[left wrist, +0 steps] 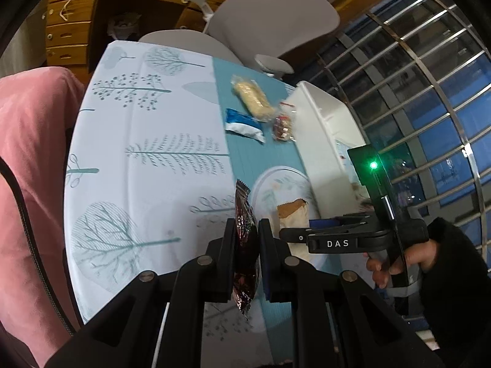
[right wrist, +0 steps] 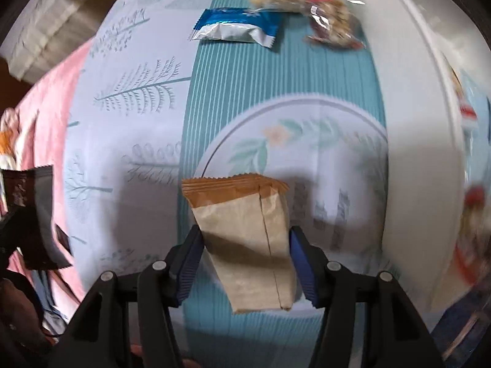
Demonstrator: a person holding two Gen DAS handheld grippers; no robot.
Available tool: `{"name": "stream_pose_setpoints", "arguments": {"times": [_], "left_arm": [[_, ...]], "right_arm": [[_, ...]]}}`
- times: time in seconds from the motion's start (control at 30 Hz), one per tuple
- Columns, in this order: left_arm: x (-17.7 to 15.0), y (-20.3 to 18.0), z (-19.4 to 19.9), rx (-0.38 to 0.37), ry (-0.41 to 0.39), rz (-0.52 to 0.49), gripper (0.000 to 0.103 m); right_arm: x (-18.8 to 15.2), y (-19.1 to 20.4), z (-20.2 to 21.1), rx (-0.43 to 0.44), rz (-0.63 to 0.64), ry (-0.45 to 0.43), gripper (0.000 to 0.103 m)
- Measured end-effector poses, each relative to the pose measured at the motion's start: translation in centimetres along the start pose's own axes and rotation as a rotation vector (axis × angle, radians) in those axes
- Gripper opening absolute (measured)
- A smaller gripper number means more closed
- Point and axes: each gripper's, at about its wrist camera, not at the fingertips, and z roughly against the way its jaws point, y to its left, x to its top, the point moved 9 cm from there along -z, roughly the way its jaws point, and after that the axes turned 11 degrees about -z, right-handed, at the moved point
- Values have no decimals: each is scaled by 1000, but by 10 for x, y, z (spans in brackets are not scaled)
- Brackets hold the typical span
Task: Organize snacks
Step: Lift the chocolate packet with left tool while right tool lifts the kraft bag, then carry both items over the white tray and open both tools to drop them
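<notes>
Transport step: left tongs (left wrist: 247, 257) clench a dark snack packet (left wrist: 244, 242); right tongs (right wrist: 245, 260) grasp a tan packet (right wrist: 248, 233), both above the surface (left wrist: 147, 141). Next: release into the white container (left wrist: 322, 128), probably a bin.

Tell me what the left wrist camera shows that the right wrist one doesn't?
Only the left wrist view shows the grey chair, the barred window and the right gripper from outside. Only the right wrist view shows the kraft packet close up between that gripper's fingers. Both share the blue packet, the white bin and the dark packet in the left gripper.
</notes>
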Motion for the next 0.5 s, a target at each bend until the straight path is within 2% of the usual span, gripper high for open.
{"name": "stream_pose_setpoints", "arguments": {"times": [0.2, 0.27, 0.3, 0.37, 0.5], "left_arm": [[-3, -34, 9, -22, 3, -61, 12], [-4, -45, 9, -20, 3, -77, 12], [-4, -50, 10, -15, 1, -81, 12], [-3, -58, 10, -8, -6, -82, 12], [0, -80, 8, 14, -34, -61, 12]], "right_arm": [[-32, -21, 27, 74, -88, -56, 55], [-36, -23, 33, 84, -93, -71, 55], [-53, -18, 38, 91, -93, -82, 55], [-60, -16, 45, 109, -86, -89, 55], [-66, -27, 72, 141, -60, -121, 55]]}}
